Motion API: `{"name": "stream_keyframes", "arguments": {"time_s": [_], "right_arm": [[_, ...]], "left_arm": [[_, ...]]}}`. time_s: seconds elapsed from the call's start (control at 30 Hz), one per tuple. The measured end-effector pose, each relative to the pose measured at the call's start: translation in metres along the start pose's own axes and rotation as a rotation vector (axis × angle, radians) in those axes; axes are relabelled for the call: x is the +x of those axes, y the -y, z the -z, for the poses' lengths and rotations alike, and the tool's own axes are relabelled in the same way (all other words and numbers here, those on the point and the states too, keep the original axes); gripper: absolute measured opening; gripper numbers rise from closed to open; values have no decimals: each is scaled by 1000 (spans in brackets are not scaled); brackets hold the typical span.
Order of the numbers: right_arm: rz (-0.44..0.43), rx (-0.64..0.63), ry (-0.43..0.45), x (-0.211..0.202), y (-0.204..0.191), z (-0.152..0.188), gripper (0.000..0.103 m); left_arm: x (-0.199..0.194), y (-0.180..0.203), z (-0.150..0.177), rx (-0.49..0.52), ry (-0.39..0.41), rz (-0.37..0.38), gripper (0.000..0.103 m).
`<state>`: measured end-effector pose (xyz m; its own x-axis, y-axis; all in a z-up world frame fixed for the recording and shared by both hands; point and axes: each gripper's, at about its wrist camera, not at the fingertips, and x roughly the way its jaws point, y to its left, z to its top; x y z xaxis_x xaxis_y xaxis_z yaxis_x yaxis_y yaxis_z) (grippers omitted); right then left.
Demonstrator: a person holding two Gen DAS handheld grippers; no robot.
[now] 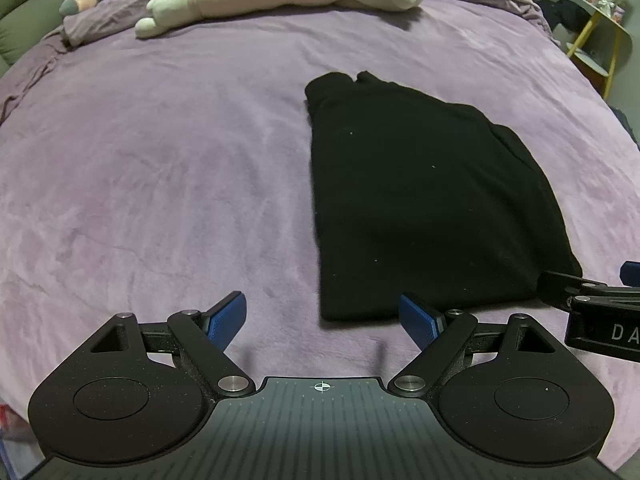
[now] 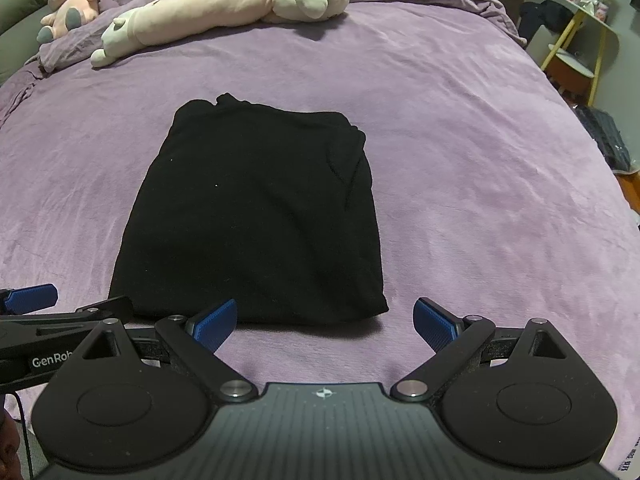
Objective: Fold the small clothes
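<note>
black folded garment is laid flat on the purple bedspread, just beyond both grippers. left gripper and right gripper are both spread wide, nothing held, near edge just ahead.

Both grippers sit low and level, side by side — the left gripper with its blue pads spread wide, the right gripper likewise spread, gripping nothing.
</note>
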<state>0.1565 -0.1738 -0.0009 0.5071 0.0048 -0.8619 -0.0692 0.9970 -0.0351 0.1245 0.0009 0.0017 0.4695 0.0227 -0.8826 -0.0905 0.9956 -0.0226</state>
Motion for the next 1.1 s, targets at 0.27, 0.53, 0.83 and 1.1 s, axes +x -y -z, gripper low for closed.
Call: {"name": "stream_keyframes", "arguments": {"time_s": [0.27, 0.53, 0.83, 1.1], "right_arm": [[-1, -1, 0, 0, 0, 0, 95], [0, 0, -1, 0, 0, 0, 95], [0, -1, -2, 1, 0, -1, 95], [-1, -3, -6, 2, 1, -1, 95]], "left_arm": [[0, 1, 0, 4, -4, -2, 88], [1, 2, 0, 7, -8, 0, 88], [3, 3, 1, 9, -16, 6, 88], [6, 4, 0, 11, -21, 9, 88]]}}
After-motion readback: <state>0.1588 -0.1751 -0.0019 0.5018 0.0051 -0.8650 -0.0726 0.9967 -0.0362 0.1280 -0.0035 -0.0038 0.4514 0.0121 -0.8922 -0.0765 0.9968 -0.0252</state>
